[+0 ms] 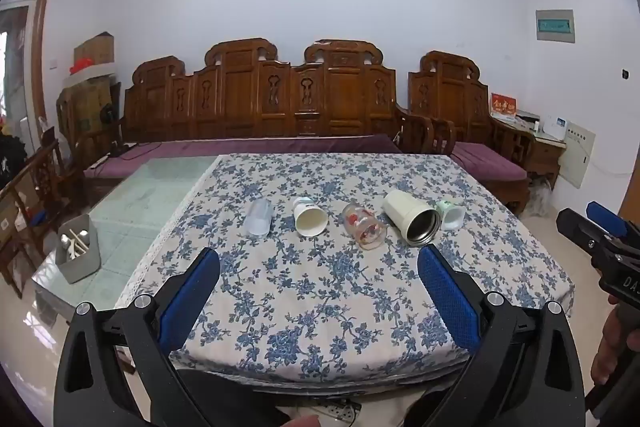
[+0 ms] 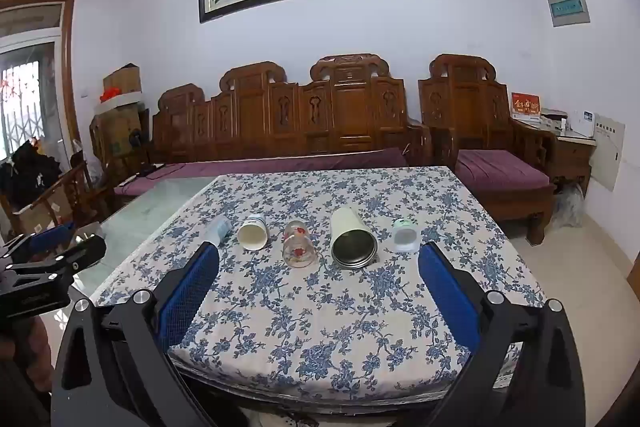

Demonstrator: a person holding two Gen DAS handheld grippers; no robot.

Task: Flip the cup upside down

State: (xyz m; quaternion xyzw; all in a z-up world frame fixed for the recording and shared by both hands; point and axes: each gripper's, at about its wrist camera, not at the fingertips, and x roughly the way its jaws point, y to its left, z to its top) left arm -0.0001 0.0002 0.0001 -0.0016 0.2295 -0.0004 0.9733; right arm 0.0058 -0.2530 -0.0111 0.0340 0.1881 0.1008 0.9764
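Several cups lie on their sides in a row across the floral tablecloth (image 1: 320,307): a clear plastic cup (image 1: 259,218), a white paper cup (image 1: 309,217), a glass with red flowers (image 1: 365,226), a cream steel tumbler (image 1: 412,218) and a small white-green cup (image 1: 451,214). The same row shows in the right wrist view: plastic cup (image 2: 219,229), paper cup (image 2: 253,233), glass (image 2: 298,245), tumbler (image 2: 352,239), small cup (image 2: 405,235). My left gripper (image 1: 318,291) is open and empty, short of the cups. My right gripper (image 2: 318,287) is open and empty too.
A grey box (image 1: 78,253) with utensils stands on the bare glass tabletop (image 1: 152,195) at the left. A carved wooden sofa (image 1: 260,99) runs behind the table. The other gripper shows at the right edge of the left wrist view (image 1: 600,243).
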